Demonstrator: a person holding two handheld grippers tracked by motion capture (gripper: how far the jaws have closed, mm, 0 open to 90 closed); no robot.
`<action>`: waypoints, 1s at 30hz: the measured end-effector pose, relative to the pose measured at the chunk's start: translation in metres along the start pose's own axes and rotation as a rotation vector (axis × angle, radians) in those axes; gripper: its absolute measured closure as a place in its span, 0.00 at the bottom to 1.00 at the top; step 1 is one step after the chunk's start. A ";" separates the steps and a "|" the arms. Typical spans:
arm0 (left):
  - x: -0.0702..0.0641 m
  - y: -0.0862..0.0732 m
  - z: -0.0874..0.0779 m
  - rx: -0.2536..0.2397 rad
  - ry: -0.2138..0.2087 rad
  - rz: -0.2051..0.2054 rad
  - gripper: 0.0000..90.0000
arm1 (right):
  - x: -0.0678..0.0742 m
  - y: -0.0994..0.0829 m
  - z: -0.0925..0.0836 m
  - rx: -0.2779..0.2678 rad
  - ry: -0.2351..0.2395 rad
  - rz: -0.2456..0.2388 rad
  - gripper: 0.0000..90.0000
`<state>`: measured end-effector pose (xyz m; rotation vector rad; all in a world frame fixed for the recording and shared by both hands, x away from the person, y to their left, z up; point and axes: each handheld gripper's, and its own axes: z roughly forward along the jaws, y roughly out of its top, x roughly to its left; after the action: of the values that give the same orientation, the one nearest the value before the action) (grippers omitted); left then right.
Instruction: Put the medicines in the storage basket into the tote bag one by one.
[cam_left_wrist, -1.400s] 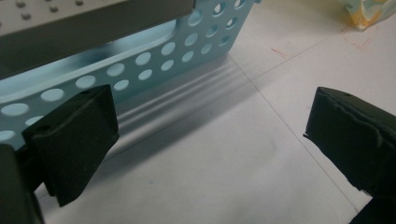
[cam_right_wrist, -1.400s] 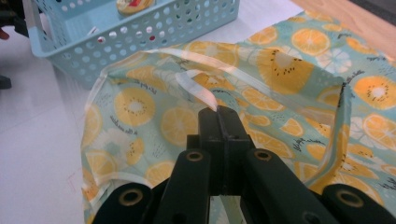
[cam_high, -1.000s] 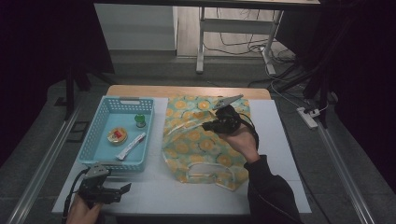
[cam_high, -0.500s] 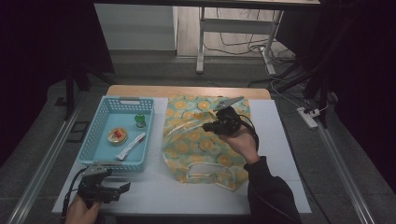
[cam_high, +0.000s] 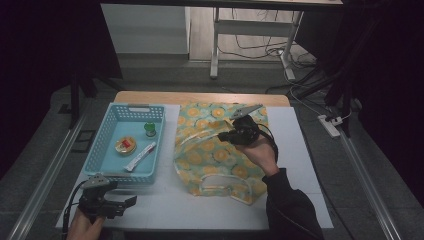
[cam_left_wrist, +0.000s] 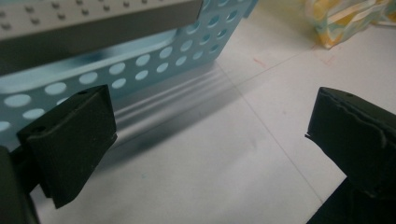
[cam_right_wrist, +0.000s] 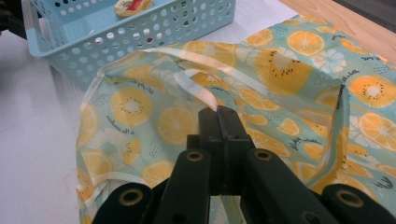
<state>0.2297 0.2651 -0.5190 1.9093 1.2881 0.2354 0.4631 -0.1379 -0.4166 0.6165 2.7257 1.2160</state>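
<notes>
We have the right tool (cam_right_wrist: 219, 112) pinching the pale handle strap (cam_right_wrist: 196, 88) of the fruit-print bag (cam_high: 220, 150) lying beneath it, the left tool (cam_high: 117, 205) spread beside the blue basket (cam_high: 112, 172), so opening the bag's mouth likely comes next.

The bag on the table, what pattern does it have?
Orange and lemon slices on pale teal, on the bag; clearest in the right gripper view.

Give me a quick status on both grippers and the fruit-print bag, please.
Right gripper shut on the bag's handle strap. Left gripper open, beside the blue basket. Fruit-print bag lying on the table, nothing in the way.
</notes>
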 end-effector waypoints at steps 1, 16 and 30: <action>0.000 0.000 0.000 -0.001 -0.003 0.001 0.01 | 0.000 0.000 0.000 0.000 -0.001 -0.001 1.00; -0.006 0.008 -0.014 -0.017 -0.023 0.053 0.00 | -0.001 -0.001 0.001 -0.003 0.003 0.005 1.00; -0.005 0.024 -0.022 -0.030 0.007 0.046 0.00 | -0.001 0.000 -0.001 -0.014 0.004 0.005 1.00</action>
<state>0.2319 0.2684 -0.4868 1.9159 1.2395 0.2844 0.4638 -0.1392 -0.4159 0.6196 2.7179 1.2381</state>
